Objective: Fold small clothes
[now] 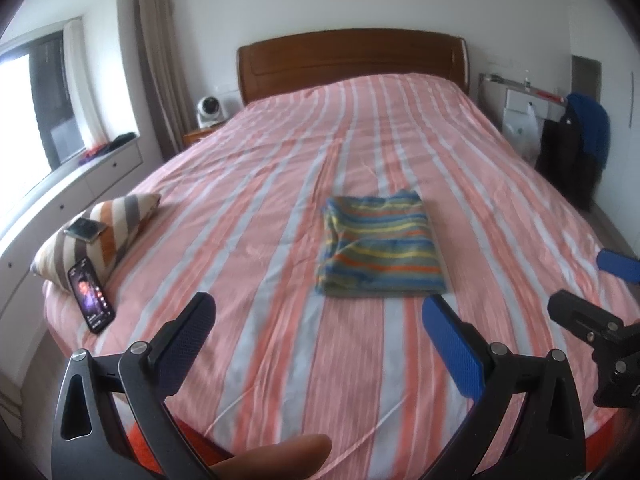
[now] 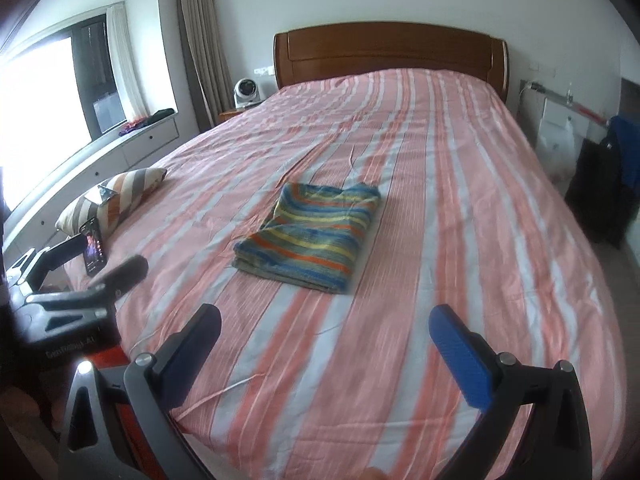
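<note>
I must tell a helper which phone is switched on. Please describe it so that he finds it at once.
Start at the striped bed, then go to the striped pillow near its left edge. The lit phone leans against the pillow's near side; the other phone lies on top, screen dark.

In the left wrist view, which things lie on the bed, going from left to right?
Striped pillow → lit phone leaning on it → folded striped garment → right gripper at the edge.
</note>
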{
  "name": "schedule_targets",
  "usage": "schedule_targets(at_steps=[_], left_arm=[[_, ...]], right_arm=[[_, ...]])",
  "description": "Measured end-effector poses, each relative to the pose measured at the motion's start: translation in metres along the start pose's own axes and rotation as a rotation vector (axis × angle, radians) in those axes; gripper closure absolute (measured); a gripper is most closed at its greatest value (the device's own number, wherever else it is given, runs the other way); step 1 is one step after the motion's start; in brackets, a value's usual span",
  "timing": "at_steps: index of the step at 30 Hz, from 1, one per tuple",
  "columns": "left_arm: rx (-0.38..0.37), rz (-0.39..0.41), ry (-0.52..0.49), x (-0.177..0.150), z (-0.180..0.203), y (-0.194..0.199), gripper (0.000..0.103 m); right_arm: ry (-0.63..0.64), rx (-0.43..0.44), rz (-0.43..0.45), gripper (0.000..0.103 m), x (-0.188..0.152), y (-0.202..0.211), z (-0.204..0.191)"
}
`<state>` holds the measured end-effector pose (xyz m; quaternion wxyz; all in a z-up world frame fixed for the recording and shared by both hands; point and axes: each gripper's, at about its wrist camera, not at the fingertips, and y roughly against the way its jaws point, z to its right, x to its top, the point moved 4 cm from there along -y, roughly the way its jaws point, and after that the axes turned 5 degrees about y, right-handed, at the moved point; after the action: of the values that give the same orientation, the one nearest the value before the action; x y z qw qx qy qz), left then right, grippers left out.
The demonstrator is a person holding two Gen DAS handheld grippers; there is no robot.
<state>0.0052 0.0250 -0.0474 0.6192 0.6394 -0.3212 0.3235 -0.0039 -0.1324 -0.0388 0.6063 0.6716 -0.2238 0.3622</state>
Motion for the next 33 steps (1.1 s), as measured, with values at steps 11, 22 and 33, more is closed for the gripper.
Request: schedule_targets(at_steps=[11,22,33], left_arm=[[-0.008,0.028,0.019,0.006,0.001,0.023,0.000],[0.001,0.000,0.018,0.004,0.003,0.024,0.000],[-0.025,-0.054,0.037,0.000,0.003,0.014,0.000]], right_arm=[[-0.007,-0.001,0.081,0.000,0.006,0.021,-0.001],[0.011,-0.025,0.078,0.000,0.006,0.025,-0.002],[0.012,-0.128,-0.034,0.000,0.006,0.006,-0.001]])
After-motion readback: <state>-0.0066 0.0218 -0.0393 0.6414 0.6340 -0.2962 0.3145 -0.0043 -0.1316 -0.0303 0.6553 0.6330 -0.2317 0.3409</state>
